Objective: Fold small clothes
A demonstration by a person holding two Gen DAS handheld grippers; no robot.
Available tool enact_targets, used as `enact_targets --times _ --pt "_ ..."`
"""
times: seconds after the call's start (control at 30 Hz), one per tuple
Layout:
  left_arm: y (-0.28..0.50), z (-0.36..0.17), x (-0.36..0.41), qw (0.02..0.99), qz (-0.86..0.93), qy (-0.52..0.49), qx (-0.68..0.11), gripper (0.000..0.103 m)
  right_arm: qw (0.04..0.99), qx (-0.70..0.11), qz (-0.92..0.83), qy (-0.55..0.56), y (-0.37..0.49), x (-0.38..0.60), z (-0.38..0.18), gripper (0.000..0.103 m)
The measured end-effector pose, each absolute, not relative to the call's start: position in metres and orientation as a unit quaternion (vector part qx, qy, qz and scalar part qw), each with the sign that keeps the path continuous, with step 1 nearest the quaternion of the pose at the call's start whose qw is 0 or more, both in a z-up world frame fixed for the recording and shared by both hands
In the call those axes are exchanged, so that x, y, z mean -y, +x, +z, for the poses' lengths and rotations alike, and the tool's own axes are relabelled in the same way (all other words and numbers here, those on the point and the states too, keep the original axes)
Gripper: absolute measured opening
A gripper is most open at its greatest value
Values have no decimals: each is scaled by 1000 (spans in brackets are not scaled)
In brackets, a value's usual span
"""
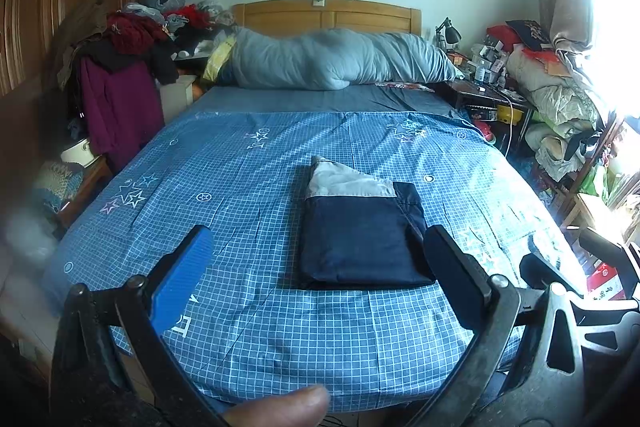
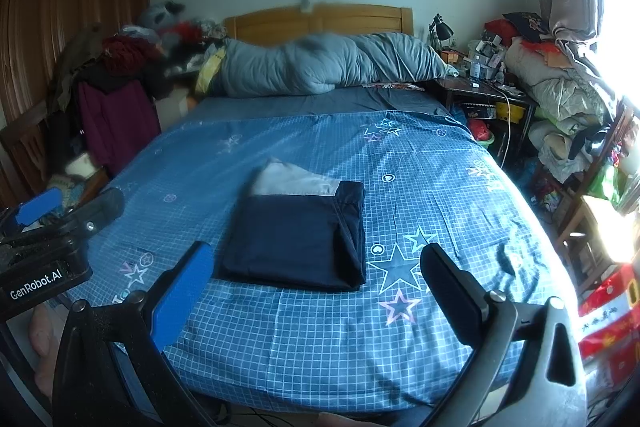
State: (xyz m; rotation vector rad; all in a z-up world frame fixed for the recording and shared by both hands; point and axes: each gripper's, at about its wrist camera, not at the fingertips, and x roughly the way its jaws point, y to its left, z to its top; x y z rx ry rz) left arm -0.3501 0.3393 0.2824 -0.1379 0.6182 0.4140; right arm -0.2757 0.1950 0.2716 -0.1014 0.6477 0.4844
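On the checked bed (image 1: 240, 163), a folded garment (image 1: 360, 227) was seen lying flat, just ahead of the left tongs (image 1: 320, 259) and the right tongs (image 2: 316, 275), both spread wide and empty. It was dark navy, with a grey band at its far end.

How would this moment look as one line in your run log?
garment: navy and grey, folded, lying on bed | left gripper: open, empty | right gripper: open, empty | contact: none
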Motion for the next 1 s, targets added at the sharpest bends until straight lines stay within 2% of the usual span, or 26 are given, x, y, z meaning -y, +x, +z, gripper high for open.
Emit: enact_targets --times 1.0 --pt "-346 279 -347 933 193 -64 -296 103 913 -316 256 -35 -273 -200 270 103"
